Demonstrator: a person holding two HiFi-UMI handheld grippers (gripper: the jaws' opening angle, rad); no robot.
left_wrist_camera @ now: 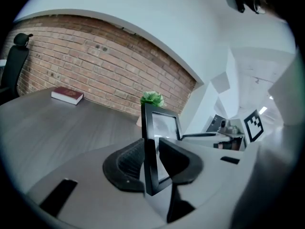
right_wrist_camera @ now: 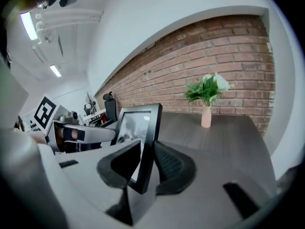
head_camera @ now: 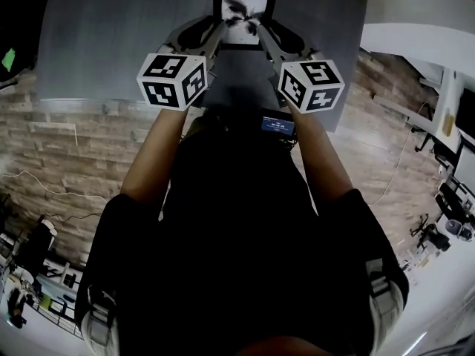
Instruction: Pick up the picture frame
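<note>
Frame (head_camera: pixel 244 7) in left gripper (left_wrist_camera: pixel 152 159), right gripper (right_wrist_camera: pixel 145 163)

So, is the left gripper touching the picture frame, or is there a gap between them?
Touching. The left gripper view shows the left gripper with its jaws pressed on both faces of the picture frame at its edge, with no gap on either side.
</note>
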